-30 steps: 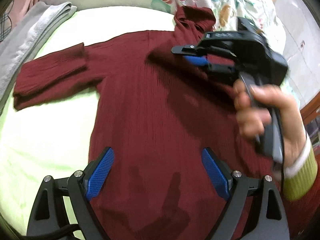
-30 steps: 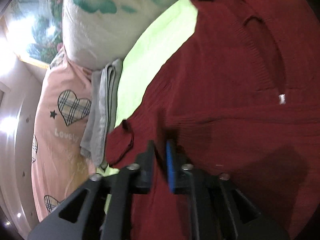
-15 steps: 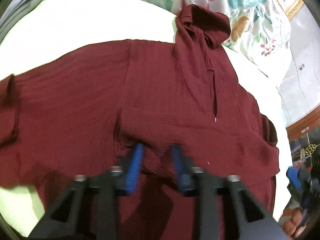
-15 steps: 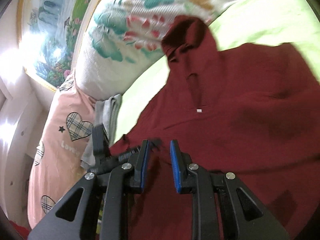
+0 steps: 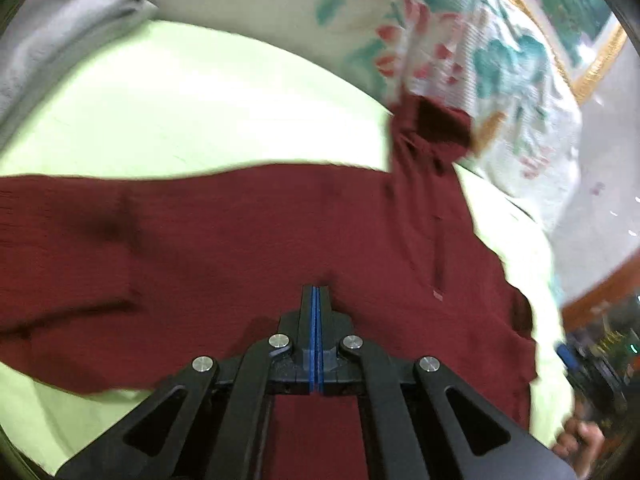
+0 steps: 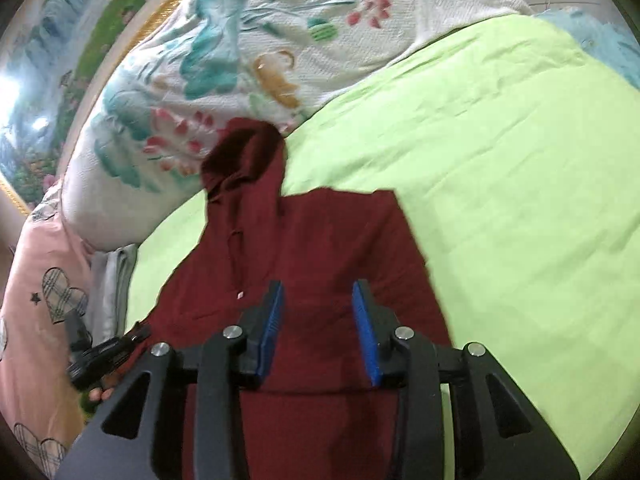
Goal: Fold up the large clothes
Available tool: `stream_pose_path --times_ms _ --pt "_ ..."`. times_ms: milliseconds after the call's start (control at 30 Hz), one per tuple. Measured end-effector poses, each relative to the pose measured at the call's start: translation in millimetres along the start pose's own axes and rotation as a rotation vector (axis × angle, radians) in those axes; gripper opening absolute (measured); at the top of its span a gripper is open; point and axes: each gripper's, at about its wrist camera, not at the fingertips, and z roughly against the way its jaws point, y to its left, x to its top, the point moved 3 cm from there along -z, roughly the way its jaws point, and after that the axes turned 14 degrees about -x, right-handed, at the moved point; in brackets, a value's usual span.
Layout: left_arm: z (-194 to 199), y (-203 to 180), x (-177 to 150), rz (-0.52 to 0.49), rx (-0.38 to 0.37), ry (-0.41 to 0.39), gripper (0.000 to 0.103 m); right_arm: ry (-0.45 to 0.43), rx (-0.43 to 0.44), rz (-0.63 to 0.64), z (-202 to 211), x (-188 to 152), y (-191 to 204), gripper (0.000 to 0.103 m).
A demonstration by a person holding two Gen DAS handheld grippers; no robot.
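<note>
A lime-green bedsheet [image 6: 500, 152] covers the bed in front of me, with a white floral quilt [image 6: 248, 40] bunched along its far side, a pink pillow with plaid hearts [image 6: 44, 280] at the left, and a folded grey cloth [image 5: 60, 40] lying beside it. The maroon hooded sweater [image 6: 320, 248] lies spread flat on the sheet, its hood [image 6: 244, 152] resting up against the quilt and one sleeve [image 5: 60, 240] stretched out sideways. My left gripper [image 5: 315, 296] has its blue pads pressed together with no gap, low over the middle of the sweater; I cannot tell if any knit is pinched between them. My right gripper [image 6: 318, 328] has just been opening, its jaws parted and bare, poised above the sweater's body.
</note>
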Motion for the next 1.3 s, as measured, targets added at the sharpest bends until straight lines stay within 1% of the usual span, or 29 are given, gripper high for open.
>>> stream_pose_path --times_ms 33,67,133,167,200,267,300,333,367,400,433,467,500,600,633,667,733,767,833,1000,1067,1100,1133,1167,1233,1267,1300 --pt "-4 -6 -3 -0.022 0.006 0.032 0.0 -0.002 0.012 -0.007 0 2 -1 0.037" --pt "-5 -10 -6 -0.033 0.005 0.052 0.005 -0.004 0.019 -0.01 1 4 0 0.037" --pt "-18 -19 -14 -0.054 -0.006 0.115 0.027 -0.01 0.017 -0.005 1 3 1 0.037" --pt "-23 -20 -18 -0.059 0.014 0.144 0.049 -0.004 0.015 -0.006 0 1 0 0.037" --pt "-33 -22 -21 -0.071 0.047 0.171 0.052 0.005 0.019 -0.009 -1 -1 -1 0.037" --pt "-42 -23 -28 -0.078 0.059 0.205 0.051 0.03 0.031 -0.02 -5 -7 -2 0.037" --pt "-51 -23 -29 -0.075 0.052 0.219 0.045 0.036 0.032 -0.024 -6 -9 -2 0.037" --pt "-57 -26 -30 -0.083 0.044 0.222 0.037 0.038 0.036 -0.027 -5 -11 -3 0.037" --pt "-62 -28 -30 -0.092 0.037 0.226 0.013 0.038 0.039 -0.029 -4 -13 -4 0.037" --pt "-65 -29 -30 -0.096 0.028 0.232 0.007 0.036 0.04 -0.031 -4 -13 -4 0.037" --pt "-70 -30 -29 -0.098 0.029 0.229 0.006 0.035 0.04 -0.029 -3 -13 -4 0.037" --pt "-69 -33 -28 -0.11 0.035 0.209 0.005 0.034 0.041 -0.025 -2 -13 -3 0.037" --pt "-64 -37 -26 -0.127 0.033 0.17 0.004 0.035 0.043 -0.022 -2 -12 -3 0.037" --pt "-40 -38 -22 -0.135 0.024 0.08 0.004 0.018 0.037 -0.017 3 -8 -8 0.037" --pt "-29 -34 -20 -0.134 0.049 0.046 0.004 0.008 0.029 -0.018 4 -5 -12 0.037" --pt "-24 -29 -18 -0.127 0.077 0.027 0.004 0.003 0.017 -0.02 4 -3 -16 0.037" --pt "-17 -15 -14 -0.097 0.108 0.01 0.004 0.0 -0.021 -0.023 -2 5 -24 0.037" --pt "-16 -8 -12 -0.075 0.1 0.009 0.004 0.006 -0.032 -0.025 -7 7 -27 0.037" --pt "-12 -1 -12 -0.051 0.089 0.003 0.004 0.052 -0.043 -0.007 -26 12 -26 0.037" --pt "-11 -4 -18 -0.063 0.094 -0.002 0.004 0.122 -0.07 0.132 -75 14 2 0.038" --pt "-6 -2 -20 -0.06 0.099 -0.008 0.004 0.132 -0.089 0.157 -92 15 6 0.038" --pt "-4 -1 -20 -0.054 0.091 -0.014 0.004 0.14 -0.076 0.146 -98 17 5 0.034" --pt "-6 -1 -18 -0.051 0.092 -0.016 0.004 0.143 -0.049 0.119 -102 21 1 0.006" --pt "-5 -2 -16 -0.049 0.091 -0.02 0.004 0.133 -0.036 0.098 -101 27 -2 0.007" --pt "-4 -6 -14 -0.056 0.064 -0.022 0.004 0.062 -0.036 0.059 -87 41 -13 0.006" --pt "-7 -11 -14 -0.067 0.047 -0.017 0.004 0.041 -0.045 0.031 -82 47 -20 0.006" --pt "-10 -15 -14 -0.077 0.049 -0.013 0.004 0.036 -0.065 0.014 -81 50 -24 0.006"
